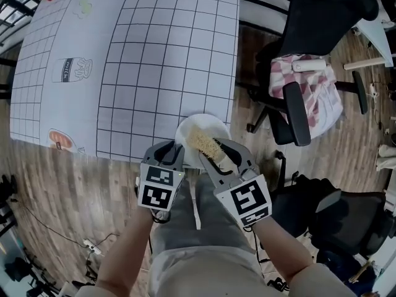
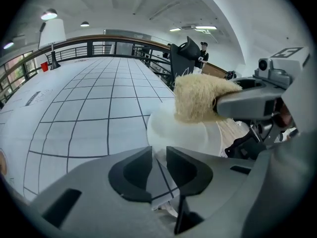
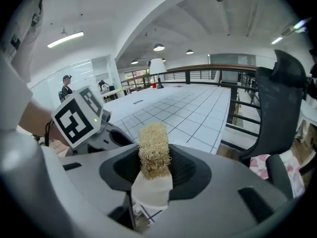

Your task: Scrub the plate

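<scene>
A white plate (image 1: 199, 126) is held at the near edge of the table. My left gripper (image 1: 175, 151) is shut on the plate's near rim, and in the left gripper view its jaws (image 2: 158, 160) clamp the plate (image 2: 183, 135) edge. My right gripper (image 1: 218, 151) is shut on a tan, fibrous scrubber (image 1: 204, 143) whose tip rests on the plate's face. In the right gripper view the scrubber (image 3: 154, 150) stands between the jaws (image 3: 154, 166), with the plate (image 3: 151, 193) showing white beneath it. The left gripper view shows the scrubber (image 2: 198, 97) pressed against the plate's upper part.
The table (image 1: 167, 54) carries a white cloth with a black grid and printed pictures. A black office chair (image 1: 309, 36) with a pink checked cloth (image 1: 309, 88) stands to the right. A power strip and cable (image 1: 93, 247) lie on the wooden floor at the lower left.
</scene>
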Available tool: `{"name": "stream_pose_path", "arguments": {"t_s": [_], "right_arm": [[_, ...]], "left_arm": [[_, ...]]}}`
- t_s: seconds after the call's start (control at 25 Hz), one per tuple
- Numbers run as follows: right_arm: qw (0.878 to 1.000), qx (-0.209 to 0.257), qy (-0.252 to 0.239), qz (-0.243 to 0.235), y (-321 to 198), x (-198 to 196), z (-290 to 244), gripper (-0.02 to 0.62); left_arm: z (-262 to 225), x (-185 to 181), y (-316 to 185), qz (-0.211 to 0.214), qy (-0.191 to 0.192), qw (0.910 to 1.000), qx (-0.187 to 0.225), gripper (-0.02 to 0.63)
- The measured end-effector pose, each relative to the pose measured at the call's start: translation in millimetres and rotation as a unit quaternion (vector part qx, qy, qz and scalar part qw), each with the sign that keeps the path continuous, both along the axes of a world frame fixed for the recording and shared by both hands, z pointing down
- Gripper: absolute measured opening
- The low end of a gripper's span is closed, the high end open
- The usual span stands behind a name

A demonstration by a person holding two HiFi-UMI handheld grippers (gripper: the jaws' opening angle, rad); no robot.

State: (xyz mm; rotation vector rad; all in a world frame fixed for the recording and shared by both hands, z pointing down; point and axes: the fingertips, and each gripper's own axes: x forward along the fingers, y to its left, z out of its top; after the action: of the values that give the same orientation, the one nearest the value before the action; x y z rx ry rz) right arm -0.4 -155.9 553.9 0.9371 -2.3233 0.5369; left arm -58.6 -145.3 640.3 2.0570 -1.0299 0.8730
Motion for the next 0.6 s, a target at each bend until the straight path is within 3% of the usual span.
{"name": "stream_pose_path", "arguments": {"t_s": [0.16,0.4,0.6], "right_arm": [[0.999,-0.031,0.009,-0.015,19.6,-16.7,18.4,0.150],[0.999,-0.037,0.021,-0.012,16.6,-15.1,36.7,0.146],[0.998,-0.053,0.026,-0.027,16.1,-6.1,43.2,0.141]], "left_arm": [[-0.4,0.4,-0.8,0.000,0.000,1.0000,0.000,0.101],[-0.5,-0.5,-0.7,-0.001,-0.002,1.0000,0.006,0.101],[0.1,-2.5,-3.1,-0.022,0.021,0.9995,-0.002,0.101]]}}
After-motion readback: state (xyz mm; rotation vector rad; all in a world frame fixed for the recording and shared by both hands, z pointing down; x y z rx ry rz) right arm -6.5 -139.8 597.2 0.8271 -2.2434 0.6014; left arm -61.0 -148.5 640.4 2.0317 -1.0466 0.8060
